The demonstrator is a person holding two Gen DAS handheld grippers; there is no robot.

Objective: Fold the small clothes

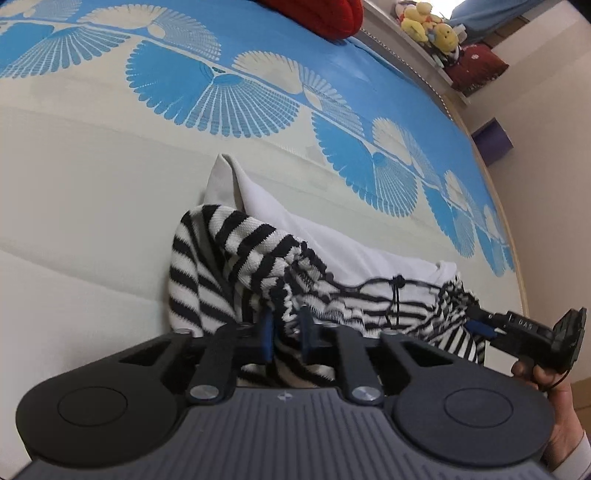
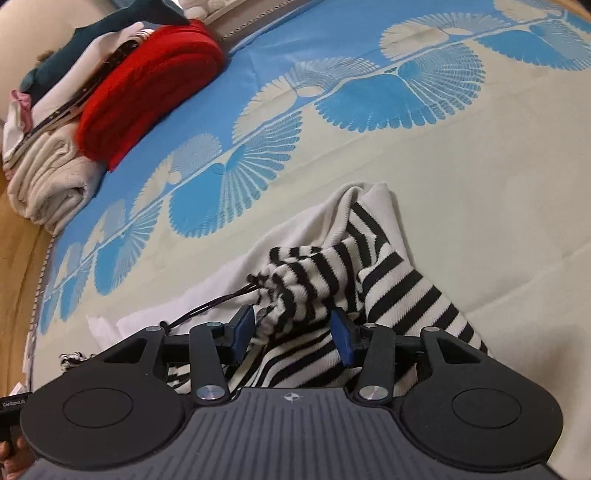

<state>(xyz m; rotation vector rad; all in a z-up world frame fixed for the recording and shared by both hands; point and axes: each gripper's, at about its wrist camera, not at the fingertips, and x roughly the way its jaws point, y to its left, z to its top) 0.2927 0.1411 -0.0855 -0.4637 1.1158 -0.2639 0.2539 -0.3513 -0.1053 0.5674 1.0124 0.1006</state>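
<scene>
The left tongs (image 1: 287, 334) stand narrow, their blue rubber pads pinching a bunched fold of the striped garment (image 1: 229, 258) between them. The cloth is a soft knit in black and white bands, ribbed along its hem, and it rises in a rumpled hump just past the left fingertips. In the right wrist view the right tongs (image 2: 293, 334) stand wider, with a gathered, puckered part of the same striped garment (image 2: 388, 280) lying between the blue pads (image 2: 341, 338); whether they press on it I cannot tell. A thin black drawstring (image 2: 210, 308) trails out of that gathered part toward the left finger. Under the stripes lies a plain white cloth (image 1: 332, 236), smooth and flat, its corner poking up beyond the knit.

From the left wrist view the right tongs (image 1: 480, 325) reach into the far end of the garment, held by a hand (image 1: 554, 391).

Everything rests on a bed cover (image 1: 92, 184), cream with blue fan-shaped prints. Farther off sit a red knit bundle (image 2: 147, 85) upon folded pale cloths (image 2: 51, 177), and yellow plush toys (image 1: 428, 22) on a shelf.
</scene>
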